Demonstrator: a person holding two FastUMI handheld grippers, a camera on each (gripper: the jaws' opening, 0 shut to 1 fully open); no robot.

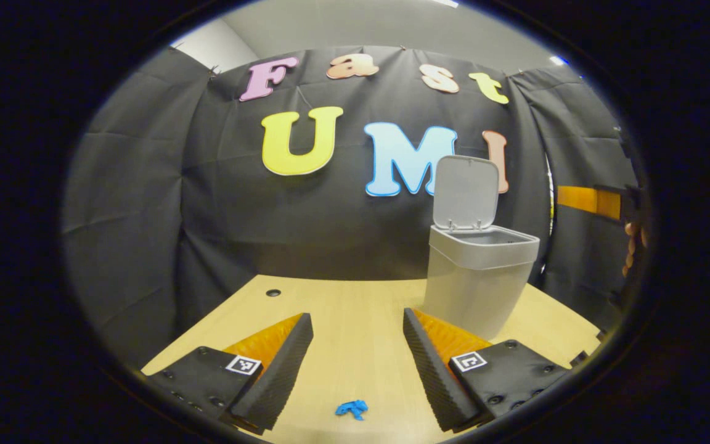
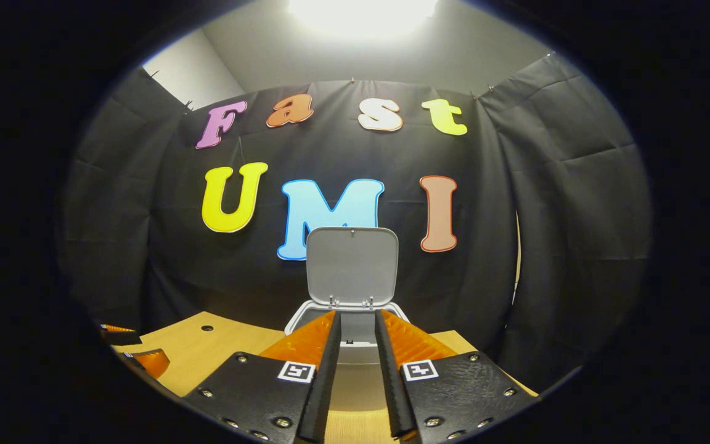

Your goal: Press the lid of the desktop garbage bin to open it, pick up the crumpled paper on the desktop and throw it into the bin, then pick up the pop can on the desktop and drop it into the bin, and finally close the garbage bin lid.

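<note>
Left gripper view: left gripper [image 1: 358, 330] spread wide, blue scrap [image 1: 351, 408] on desk, bin [image 1: 477, 280] lid raised, right gripper [image 2: 358, 333] narrowly parted, empty.

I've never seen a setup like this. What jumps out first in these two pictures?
The grey bin stands on the wooden table with its lid flipped upright, so it is open. In the right gripper view the right hand-held gripper sits just before the bin, fingers a narrow gap apart with nothing between them. The left hand-held gripper is open wide over the table, a small blue scrap lying below it.
</note>
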